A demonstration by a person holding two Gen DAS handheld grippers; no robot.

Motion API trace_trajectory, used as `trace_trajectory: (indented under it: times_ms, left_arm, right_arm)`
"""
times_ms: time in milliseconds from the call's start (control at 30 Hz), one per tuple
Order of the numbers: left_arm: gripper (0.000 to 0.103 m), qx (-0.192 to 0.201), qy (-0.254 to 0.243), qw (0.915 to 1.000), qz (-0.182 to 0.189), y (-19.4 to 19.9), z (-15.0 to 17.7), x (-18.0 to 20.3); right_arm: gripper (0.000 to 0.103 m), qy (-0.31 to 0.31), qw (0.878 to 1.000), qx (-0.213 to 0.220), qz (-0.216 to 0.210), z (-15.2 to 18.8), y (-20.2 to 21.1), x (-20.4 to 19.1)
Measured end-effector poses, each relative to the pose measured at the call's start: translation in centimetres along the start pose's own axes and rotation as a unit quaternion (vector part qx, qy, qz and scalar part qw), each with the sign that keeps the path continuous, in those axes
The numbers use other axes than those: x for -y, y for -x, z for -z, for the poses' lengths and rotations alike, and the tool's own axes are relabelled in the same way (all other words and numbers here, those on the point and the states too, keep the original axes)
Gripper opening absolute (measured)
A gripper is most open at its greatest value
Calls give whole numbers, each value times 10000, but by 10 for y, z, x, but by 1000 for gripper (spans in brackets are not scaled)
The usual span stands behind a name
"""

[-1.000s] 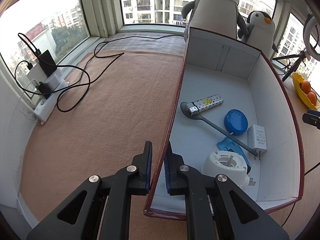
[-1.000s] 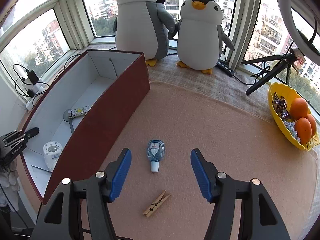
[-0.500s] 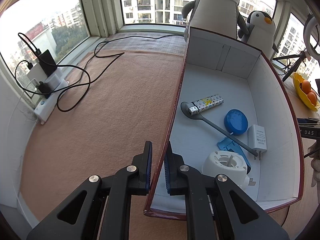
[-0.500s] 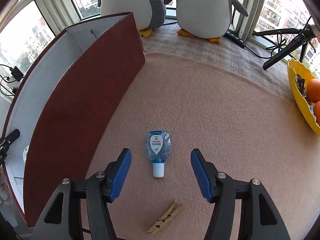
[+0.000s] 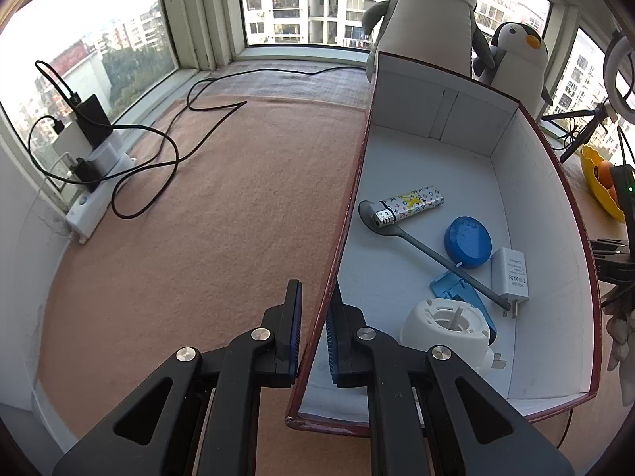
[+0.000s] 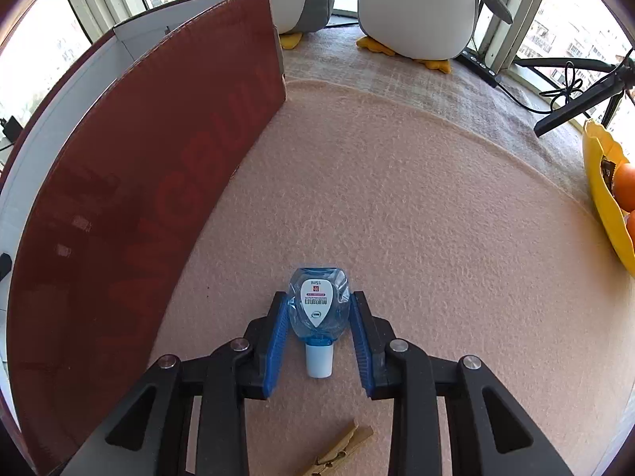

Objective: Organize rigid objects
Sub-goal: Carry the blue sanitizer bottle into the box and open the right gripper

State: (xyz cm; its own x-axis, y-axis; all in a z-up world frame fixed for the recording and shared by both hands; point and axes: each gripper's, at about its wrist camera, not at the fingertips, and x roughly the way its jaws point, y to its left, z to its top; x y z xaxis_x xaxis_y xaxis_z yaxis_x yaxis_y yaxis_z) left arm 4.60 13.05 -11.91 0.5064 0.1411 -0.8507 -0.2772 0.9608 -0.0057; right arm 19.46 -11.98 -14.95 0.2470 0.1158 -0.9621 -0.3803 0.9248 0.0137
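Note:
My left gripper (image 5: 314,309) is shut on the left wall of the red box (image 5: 349,214), which has a white inside. In the box lie a patterned lighter (image 5: 410,206), a grey spoon (image 5: 424,246), a blue round lid (image 5: 468,242), a white charger (image 5: 510,273), a blue clip (image 5: 456,289) and a white round part (image 5: 448,329). My right gripper (image 6: 317,309) has closed around a small blue bottle (image 6: 318,305) with a white cap; it lies on the mat and the pads touch its sides. A wooden clothespin (image 6: 337,452) lies under the gripper.
The box's red outer wall (image 6: 131,214) stands left of the bottle. Two plush penguins (image 6: 416,4) sit at the back. A yellow fruit bowl (image 6: 607,206) with oranges is at the right. A power strip with cables (image 5: 91,182) lies left of the box.
My right gripper has moved down and forward over the bottle and its fingers have closed onto its sides. The left gripper has kept its hold on the box wall.

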Motion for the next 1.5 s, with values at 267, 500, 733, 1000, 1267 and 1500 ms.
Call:
trace_trajectory:
  times_ms: [267, 500, 733, 1000, 1267, 1500]
  left_arm:
    - [15, -48, 3, 10000, 54, 0, -1, 2]
    - [16, -39, -8, 10000, 48, 1, -1, 4]
    - [16, 4, -41, 10000, 26, 3, -2, 5]
    - [16, 86, -52, 9999, 31, 6, -7, 7]
    - [16, 135, -57, 9999, 33, 7, -8, 7]
    - [15, 141, -66, 9999, 35, 6, -8, 7]
  right_arm:
    - [28, -151, 9995, 272, 11, 24, 24, 14]
    - [28, -373, 9965, 733, -136, 46, 69, 27]
    - [28, -534, 9931, 1013, -260, 56, 100, 31]
    - [28, -254, 9899, 1337, -388, 53, 131, 5]
    - [28, 221, 9856, 1596, -513, 38, 152, -35]
    - [28, 553, 9837, 1601, -598, 26, 152, -66]
